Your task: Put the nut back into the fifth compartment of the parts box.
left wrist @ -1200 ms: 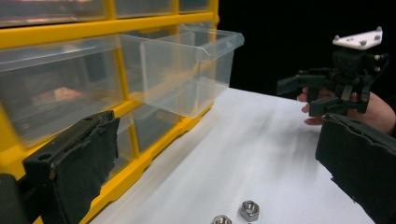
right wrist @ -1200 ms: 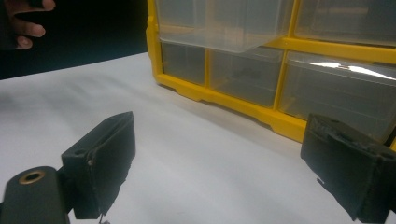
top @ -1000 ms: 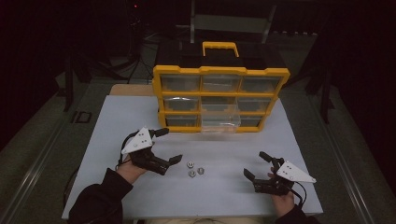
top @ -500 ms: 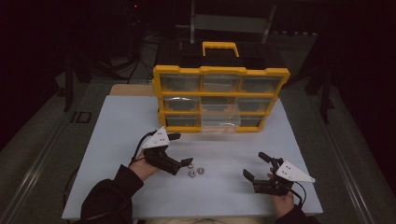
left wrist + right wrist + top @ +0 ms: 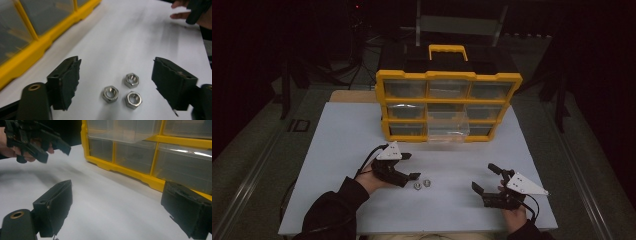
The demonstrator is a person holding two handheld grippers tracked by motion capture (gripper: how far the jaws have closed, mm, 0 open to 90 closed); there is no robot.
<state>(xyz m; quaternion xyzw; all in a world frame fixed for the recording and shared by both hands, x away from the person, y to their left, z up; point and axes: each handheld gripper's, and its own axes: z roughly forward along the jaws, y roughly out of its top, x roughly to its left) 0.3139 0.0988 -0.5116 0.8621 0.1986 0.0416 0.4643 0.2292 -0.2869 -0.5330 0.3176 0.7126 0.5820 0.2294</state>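
the left gripper [image 5: 408, 166] hangs with its jaws spread wide and nothing between the pads, and just ahead of its tips lie three steel hex nuts [image 5: 124, 91] on the white table [image 5: 337, 150]. in the left gripper view the nuts sit flat in a tight cluster, each with its bore pointing up, all three inside the gap between the two black jaws but lower than the pads, on the table surface; none is touched. the nearest one, the left nut [image 5: 110, 94], lies closer to the left jaw, the other two lean toward the right jaw. a flat nut has no real long axis, so what matters is which pair of flats the pads meet, and that cannot be read finely here. the right gripper [image 5: 486, 181] rests near the person's side of the table, well apart from the nuts, jaws also wide apart and empty. so the left hand is clearly the nearer one, and the coming move looks like a short drop down and forward onto a single nut. behind stands the yellow drawer organiser [image 5: 447, 106], with a clear drawer [image 5: 448, 126] in the middle column pulled out toward the person, a likely place for the nuts, though that is only a guess.
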